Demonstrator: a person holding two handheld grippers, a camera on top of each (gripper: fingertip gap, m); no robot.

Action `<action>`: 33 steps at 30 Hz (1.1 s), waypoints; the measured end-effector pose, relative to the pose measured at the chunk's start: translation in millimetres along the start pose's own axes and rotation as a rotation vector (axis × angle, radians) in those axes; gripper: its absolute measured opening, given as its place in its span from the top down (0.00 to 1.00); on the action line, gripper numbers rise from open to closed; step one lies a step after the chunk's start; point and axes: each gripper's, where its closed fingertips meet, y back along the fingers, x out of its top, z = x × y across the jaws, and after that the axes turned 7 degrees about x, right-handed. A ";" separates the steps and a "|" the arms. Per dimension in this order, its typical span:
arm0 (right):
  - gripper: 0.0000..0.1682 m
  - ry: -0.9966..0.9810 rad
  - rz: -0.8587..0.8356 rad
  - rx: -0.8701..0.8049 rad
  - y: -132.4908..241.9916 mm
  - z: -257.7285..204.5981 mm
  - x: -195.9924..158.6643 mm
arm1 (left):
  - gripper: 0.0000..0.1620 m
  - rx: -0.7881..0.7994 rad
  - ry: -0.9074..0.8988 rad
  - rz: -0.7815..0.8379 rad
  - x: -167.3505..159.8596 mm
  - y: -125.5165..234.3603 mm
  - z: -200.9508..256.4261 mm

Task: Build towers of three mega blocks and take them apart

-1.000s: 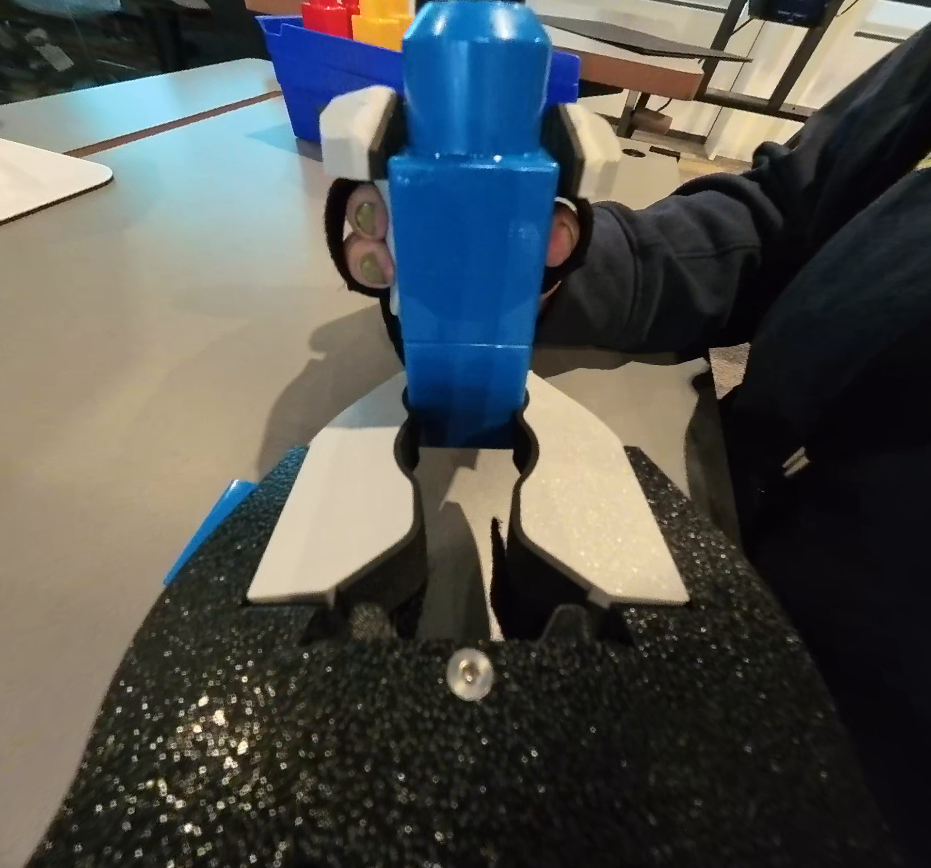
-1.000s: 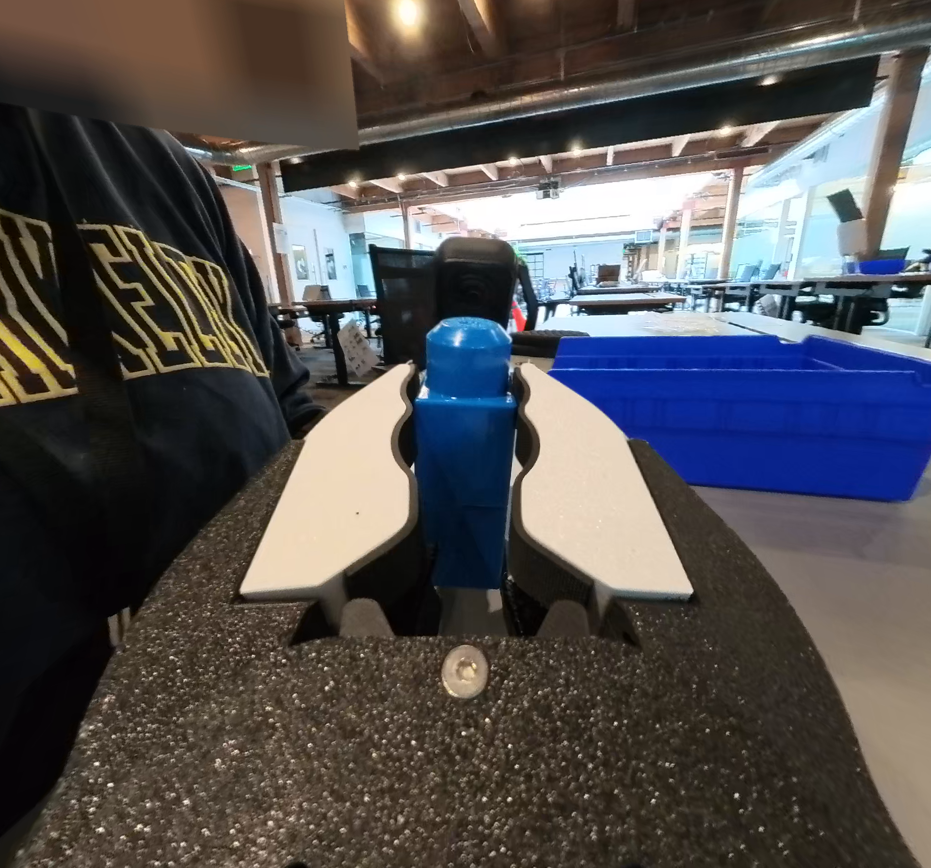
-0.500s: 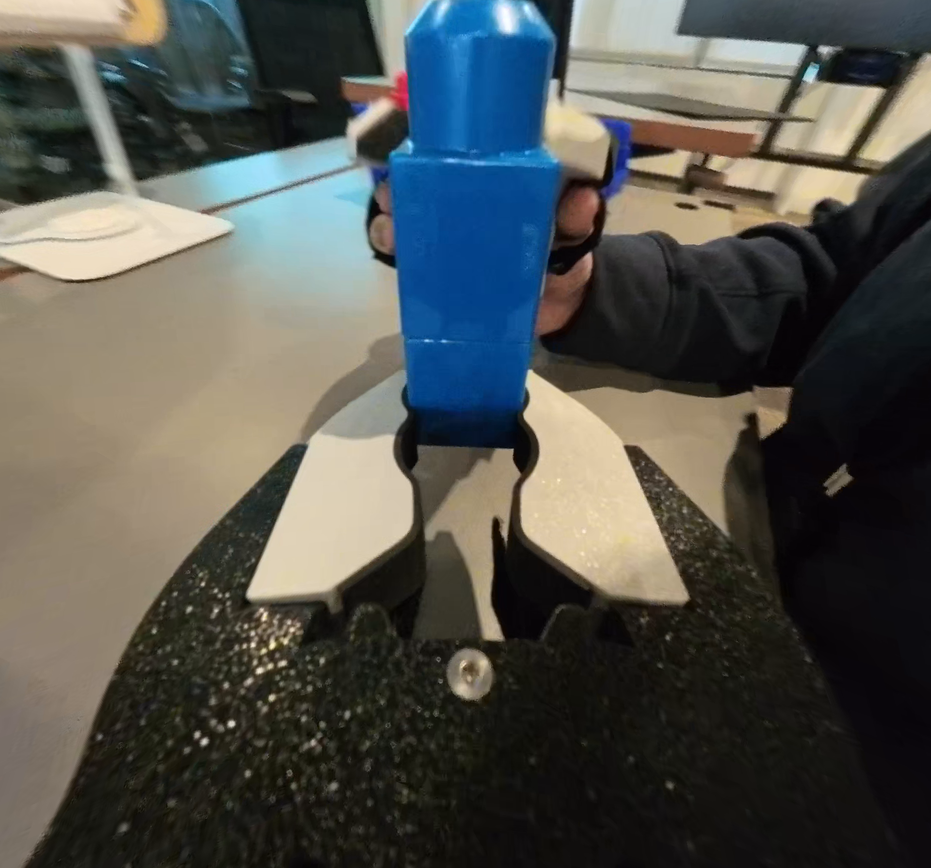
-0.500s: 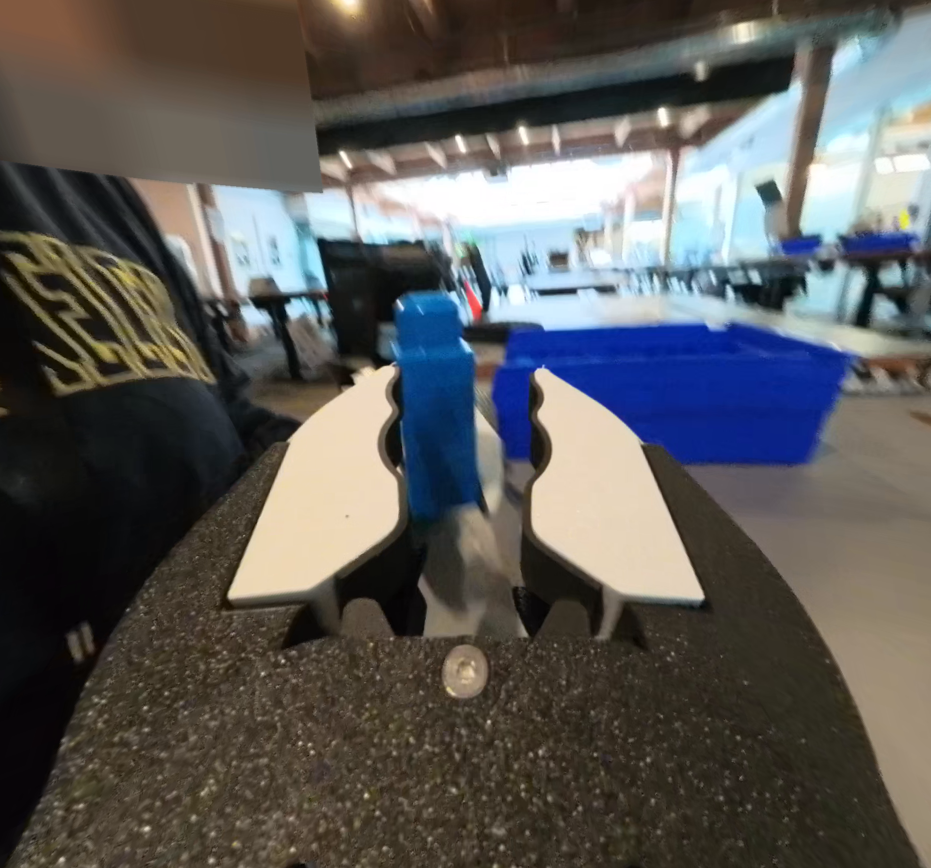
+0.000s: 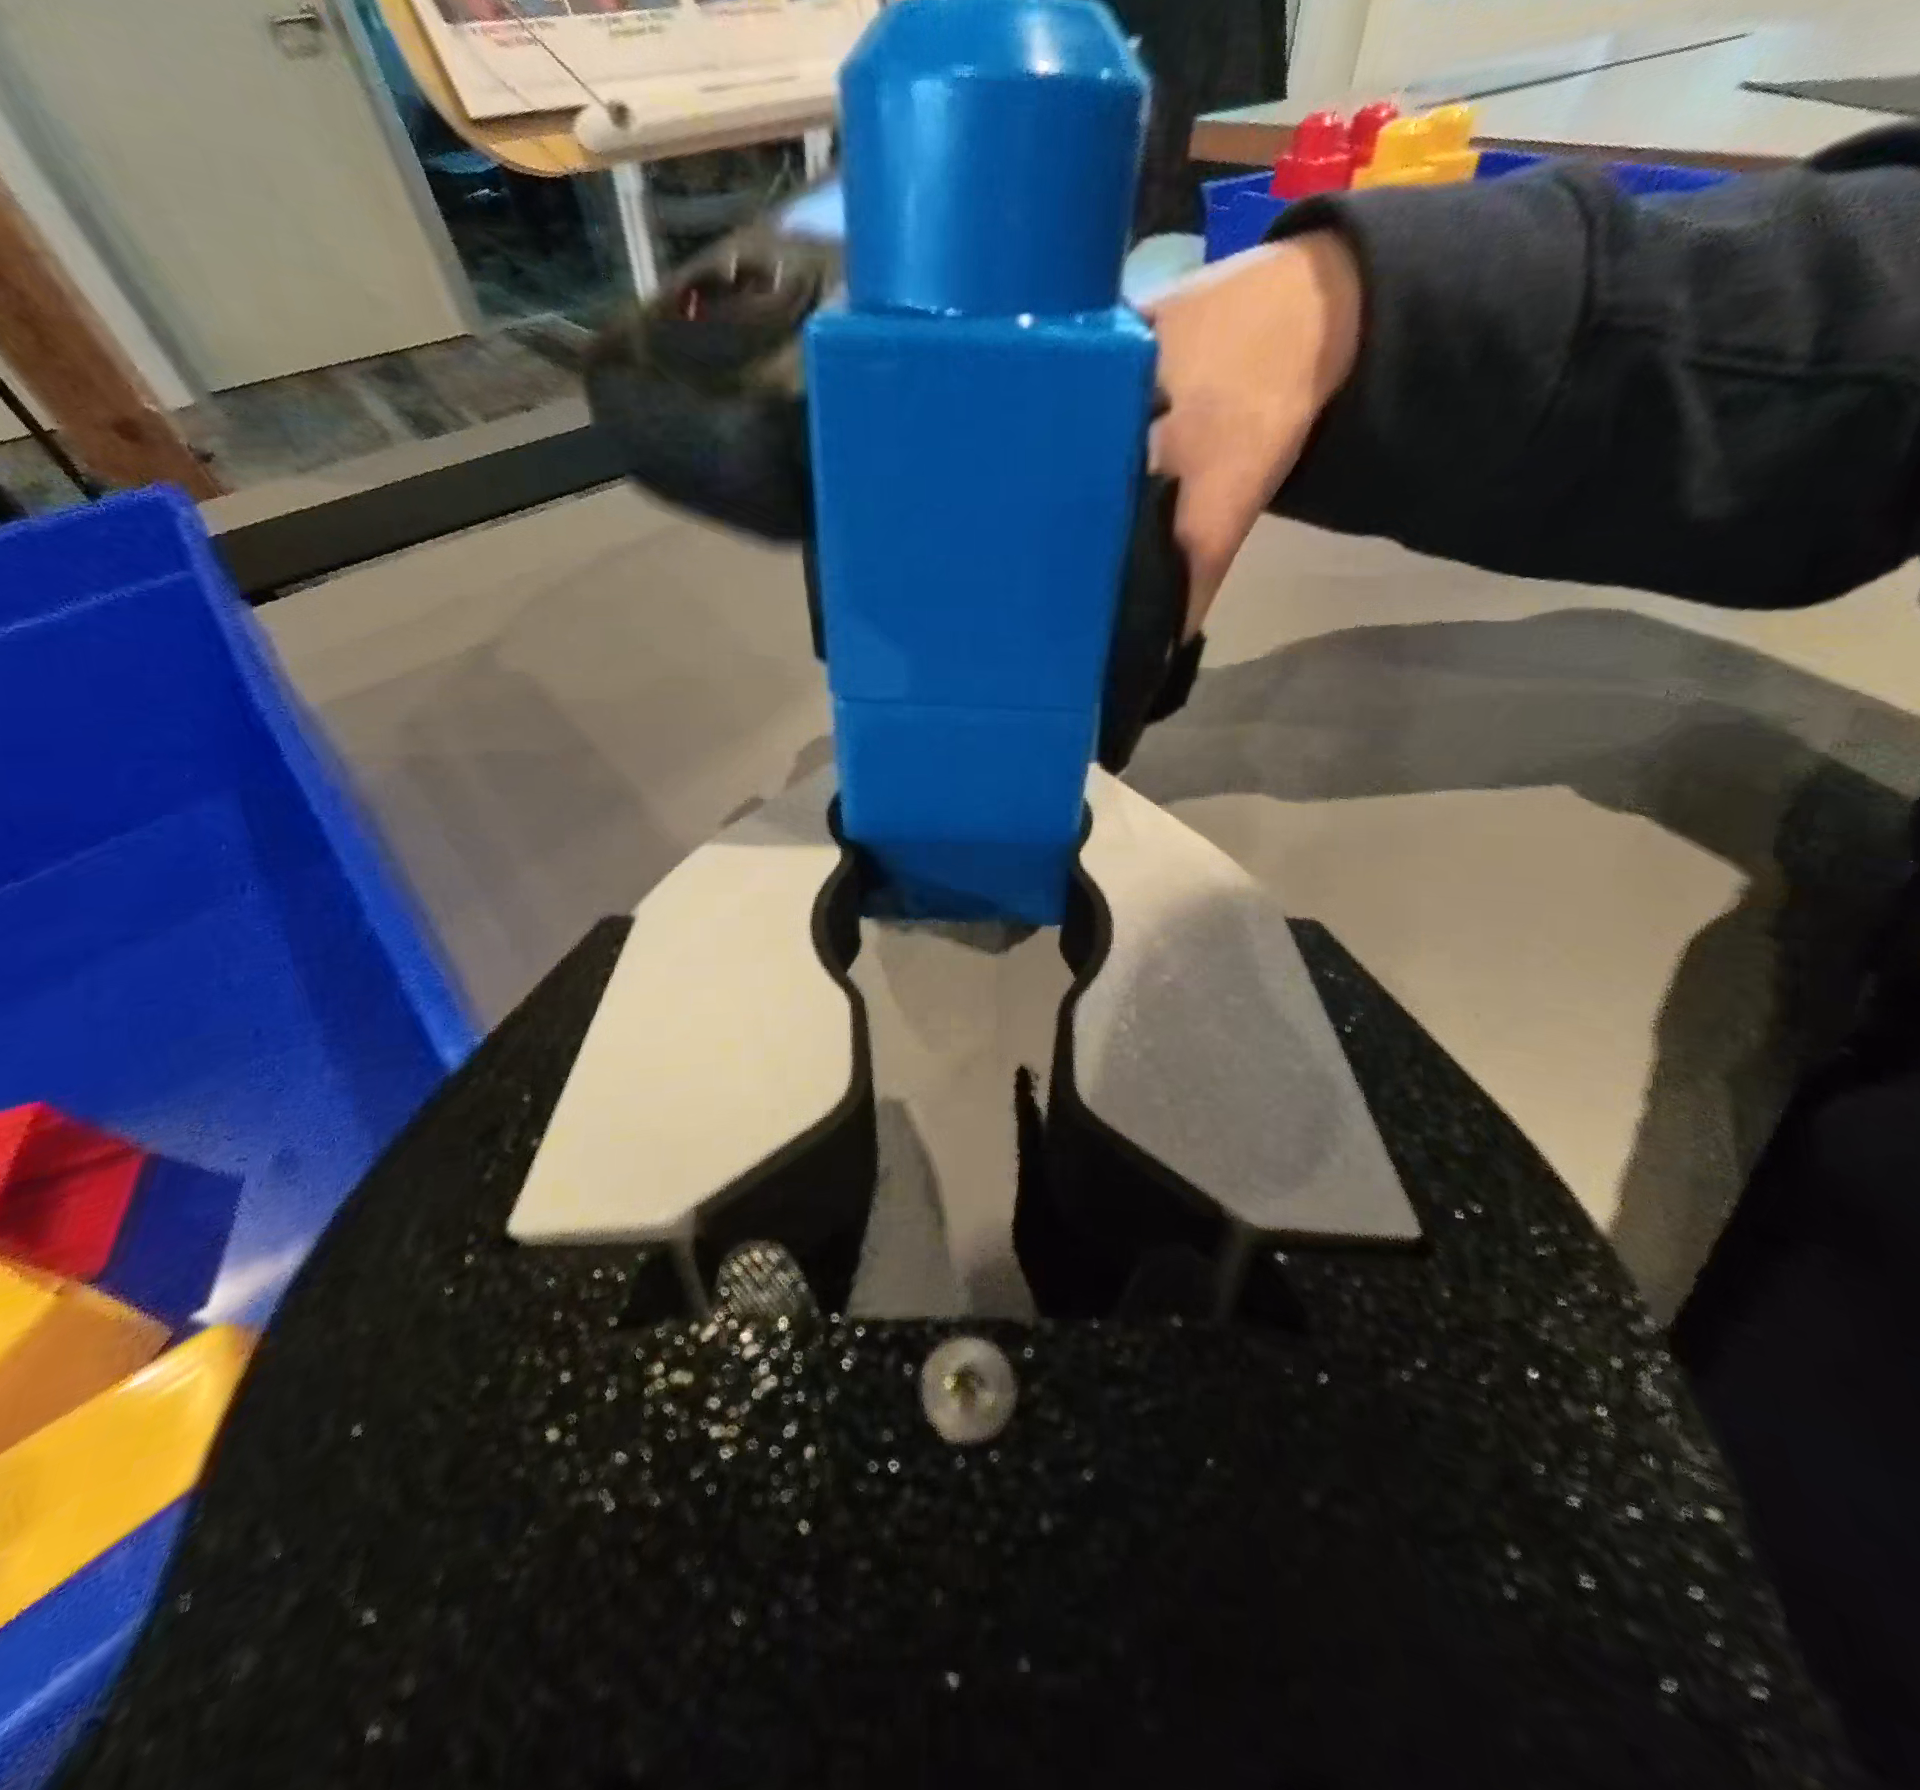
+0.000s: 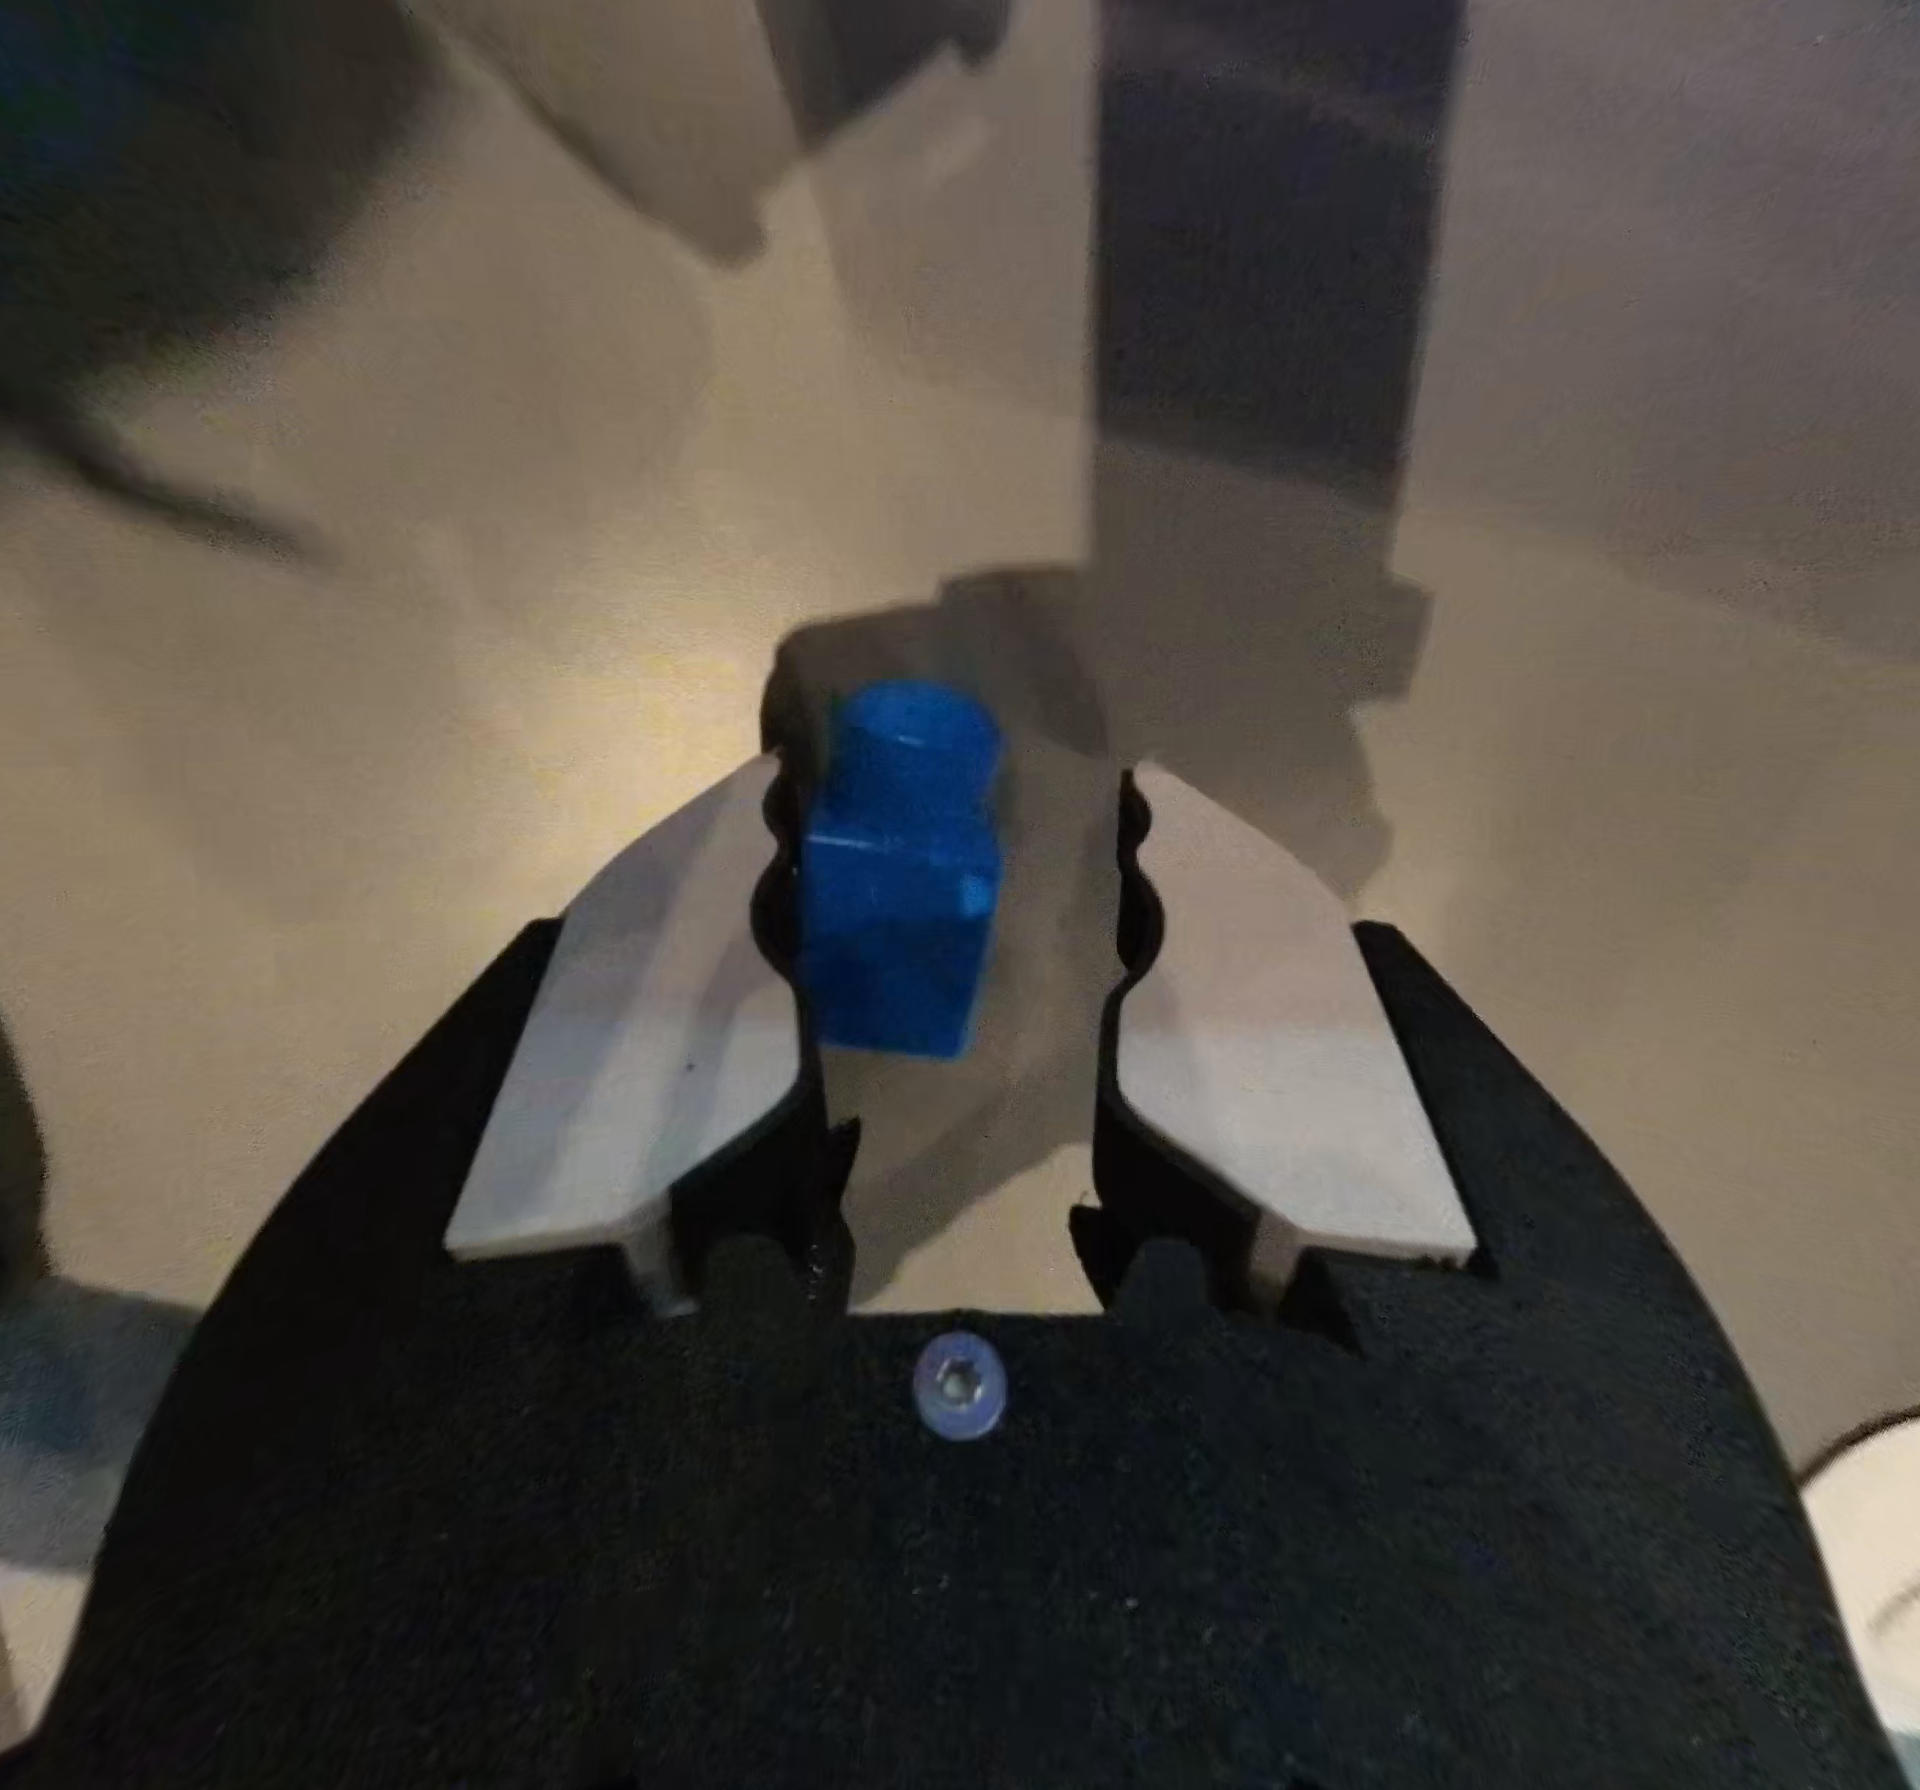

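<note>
Taking the tower apart is the step in hand. Left hand-held gripper (image 5: 961, 873) is clamped on the base of a two-block blue stack (image 5: 977, 514), held upright above the tabletop (image 5: 540, 701). Right hand-held gripper (image 6: 951, 867) stands parted, a single blue block (image 6: 899, 893) against its left finger (whether gripped or resting on the tabletop, I cannot tell). Next move, by my judgement: free that block, then return for the stack's upper block.

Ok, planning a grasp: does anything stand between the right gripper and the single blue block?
Nothing visible. The blue block sits between the fingers of the open right gripper, close against one, apart from the other.
</note>
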 end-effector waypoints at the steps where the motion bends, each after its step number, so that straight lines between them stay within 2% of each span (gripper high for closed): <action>1: 0.74 0.005 -0.034 0.030 -4.6 -2.3 -0.7 | 0.79 0.003 0.000 0.000 0.1 2.2 -0.8; 2: 0.80 -0.006 -0.012 0.033 -3.7 -1.7 3.6 | 0.79 0.004 -0.001 -0.001 0.2 3.7 -1.0; 4: 0.80 0.005 0.014 -0.016 4.9 4.3 1.2 | 0.79 -0.007 0.000 -0.004 0.0 4.5 1.5; 6: 0.81 -0.023 0.216 -0.016 28.2 3.8 11.5 | 0.79 -0.043 0.005 -0.011 -0.3 2.3 7.6; 9: 0.81 -0.037 0.759 0.002 102.3 -3.1 39.0 | 0.79 -0.118 0.020 -0.027 -2.0 -5.9 19.8; 12: 0.81 0.085 1.374 0.162 197.4 -40.7 50.3 | 0.79 -0.205 0.052 -0.036 -2.3 -16.5 34.2; 14: 0.81 0.171 1.574 0.275 228.9 -64.5 45.2 | 0.79 -0.252 0.074 -0.040 -2.0 -23.9 42.9; 18: 0.83 0.252 1.684 0.234 229.0 -81.7 48.1 | 0.79 -0.321 0.077 -0.061 -2.0 -34.5 59.8; 23: 0.83 0.209 1.697 0.201 218.4 -77.6 42.6 | 0.79 -0.353 0.077 -0.066 -1.8 -38.3 69.4; 28: 0.82 0.224 1.578 0.215 202.5 -85.0 42.5 | 0.79 -0.365 0.059 -0.078 -3.0 -39.5 74.9; 33: 0.82 0.267 1.568 0.191 201.4 -92.5 39.0 | 0.79 -0.372 0.037 -0.038 3.3 -40.3 80.6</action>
